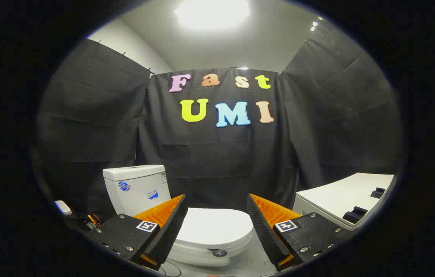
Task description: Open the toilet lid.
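From my seat at the remote end, the nearest thing I see is the gripper (214, 219), its two wedge-shaped fingers (171, 227) spread wide apart and pinching nothing. Their inner faces carry a fine ribbed texture, and each flat, bolted base plate bears a small square marker.

Between the fingers and just ahead of them lies the toilet lid (211, 227), a smooth, glossy white oval, lying flat and closed on the seat. Neither finger touches it; I see open gap on both sides. A small dark round badge sits on the front rim of the bowl (205, 256) below the lid.

Beyond the left finger stands the cistern (136, 186), a boxy white ceramic tank with rounded corners, a flat cover and a few small stickers on its front. Off to the left of it, low down, is a small white rounded object (62, 207) that I cannot make out.

Beyond the right finger sits a white table (340, 196) with a smooth flat top, carrying two small dark blocky pieces (357, 212) near its far side.

Farthest back hangs the creased black cloth wall (217, 161), matte and folded in soft panels, under a pale ceiling with a bright lamp (211, 11).
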### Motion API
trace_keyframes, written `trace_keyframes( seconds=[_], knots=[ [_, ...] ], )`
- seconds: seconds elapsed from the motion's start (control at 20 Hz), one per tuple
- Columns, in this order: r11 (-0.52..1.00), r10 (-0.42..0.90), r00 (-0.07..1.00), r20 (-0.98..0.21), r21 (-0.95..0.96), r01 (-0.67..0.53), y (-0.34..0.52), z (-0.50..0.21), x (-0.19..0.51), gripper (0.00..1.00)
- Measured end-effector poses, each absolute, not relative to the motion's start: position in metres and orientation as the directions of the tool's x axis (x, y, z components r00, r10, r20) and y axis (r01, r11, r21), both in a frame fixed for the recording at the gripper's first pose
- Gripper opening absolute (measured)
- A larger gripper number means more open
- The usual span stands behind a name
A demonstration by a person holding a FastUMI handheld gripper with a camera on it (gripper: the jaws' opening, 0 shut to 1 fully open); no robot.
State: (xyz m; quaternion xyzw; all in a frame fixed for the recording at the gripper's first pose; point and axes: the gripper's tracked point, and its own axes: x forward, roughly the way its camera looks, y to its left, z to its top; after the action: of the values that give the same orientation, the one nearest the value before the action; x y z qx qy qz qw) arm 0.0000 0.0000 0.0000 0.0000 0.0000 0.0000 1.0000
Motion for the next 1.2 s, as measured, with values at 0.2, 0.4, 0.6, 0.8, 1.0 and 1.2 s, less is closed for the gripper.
trace_keyframes(
  seconds=[0.2, 0.4, 0.6, 0.8, 1.0, 1.2],
  knots=[
    [1.000, 0.006, 1.000, -0.007, 0.000, -0.006, 0.002, -0.002, 0.001, 0.95],
    [0.999, 0.037, 0.999, -0.016, -0.004, -0.037, 0.012, -0.003, 0.004, 0.95],
    [0.998, 0.065, 0.998, -0.017, -0.016, -0.065, 0.023, -0.006, 0.005, 0.95],
    [0.997, 0.064, 0.997, -0.036, -0.032, -0.065, 0.023, -0.010, 0.004, 0.95],
    [0.998, 0.057, 0.998, -0.011, -0.009, -0.057, 0.018, -0.002, 0.003, 0.95],
    [0.999, 0.046, 0.999, -0.006, -0.008, -0.046, 0.014, -0.002, 0.004, 0.95]
  ],
)
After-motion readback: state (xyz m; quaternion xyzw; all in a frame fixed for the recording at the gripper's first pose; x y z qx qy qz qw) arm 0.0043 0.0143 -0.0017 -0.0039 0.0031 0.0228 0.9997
